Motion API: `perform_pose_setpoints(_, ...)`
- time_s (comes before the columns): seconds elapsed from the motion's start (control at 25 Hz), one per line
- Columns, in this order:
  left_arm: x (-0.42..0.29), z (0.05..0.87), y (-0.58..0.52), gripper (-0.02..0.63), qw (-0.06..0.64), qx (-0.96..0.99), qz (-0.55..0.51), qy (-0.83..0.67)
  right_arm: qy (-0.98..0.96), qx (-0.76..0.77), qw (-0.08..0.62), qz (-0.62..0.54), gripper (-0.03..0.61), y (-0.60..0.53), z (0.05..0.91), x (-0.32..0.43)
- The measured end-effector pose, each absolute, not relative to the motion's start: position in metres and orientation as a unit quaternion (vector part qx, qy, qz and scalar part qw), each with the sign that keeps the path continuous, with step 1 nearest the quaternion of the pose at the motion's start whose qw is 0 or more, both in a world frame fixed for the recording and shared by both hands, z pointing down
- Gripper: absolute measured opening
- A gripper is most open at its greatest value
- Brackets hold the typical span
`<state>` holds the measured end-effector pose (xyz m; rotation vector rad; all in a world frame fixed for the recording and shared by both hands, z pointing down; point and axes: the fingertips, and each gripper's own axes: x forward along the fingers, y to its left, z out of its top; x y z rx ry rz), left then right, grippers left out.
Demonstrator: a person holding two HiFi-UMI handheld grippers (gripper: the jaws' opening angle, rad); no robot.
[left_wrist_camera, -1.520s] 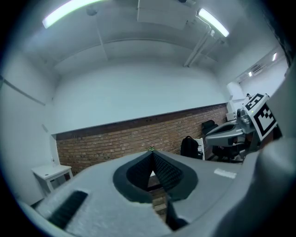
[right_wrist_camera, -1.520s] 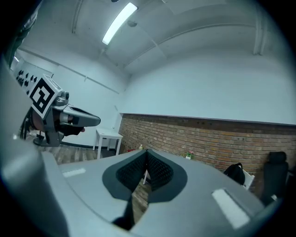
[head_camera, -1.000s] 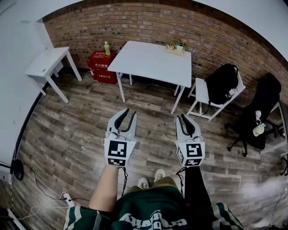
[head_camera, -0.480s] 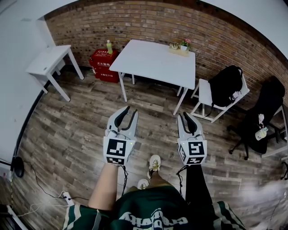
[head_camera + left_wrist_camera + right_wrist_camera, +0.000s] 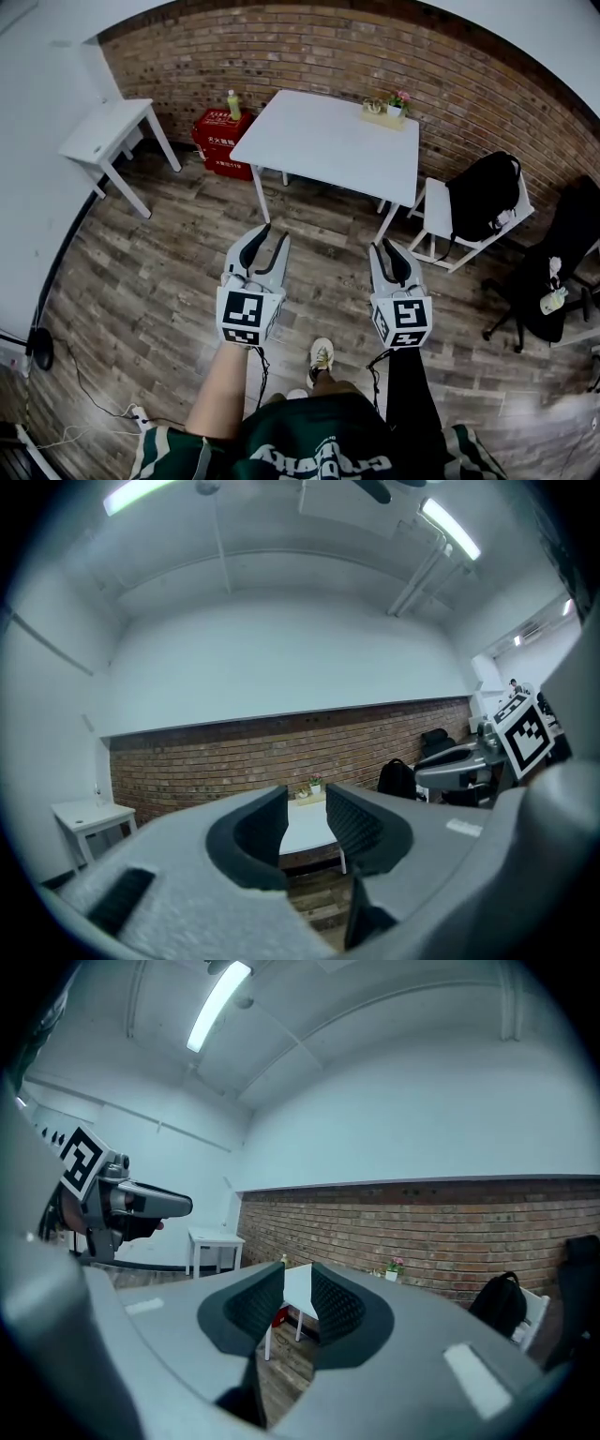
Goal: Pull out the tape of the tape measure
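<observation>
Standing on the wooden floor (image 5: 141, 281) short of the white table (image 5: 328, 141), a person (image 5: 309, 450) holds the left gripper (image 5: 273, 234) and right gripper (image 5: 384, 246) level, both empty, jaws apart and just opened wider, seemingly readying a grasp, though no tape measure is visible.

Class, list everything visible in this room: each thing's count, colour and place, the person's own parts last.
Table: one, white, centre, near the brick wall.
Side table: one, white, left.
Crate stack: one, red, floor between the tables.
Bottle: one, yellow-green, atop the stack.
Potted flowers: one, pink, table's far edge.
Backpack: one, black, on a white chair, right.
Office chair: one, black, far right.
Left gripper: one, grey, lower centre-left; jaws just opened wider, empty.
Right gripper: one, grey, beside it; jaws just opened wider, empty.
</observation>
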<state>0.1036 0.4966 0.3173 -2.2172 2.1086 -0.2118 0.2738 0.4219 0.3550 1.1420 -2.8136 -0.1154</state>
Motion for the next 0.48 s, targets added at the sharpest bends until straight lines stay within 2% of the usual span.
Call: perform_pose_setpoints(0.48,0.078,0.324,0.383,0.125,0.020,-0.722,-0.059,0.689,-0.926,0.371,0.061,-0.023,0.121,0.302,0.365,0.253)
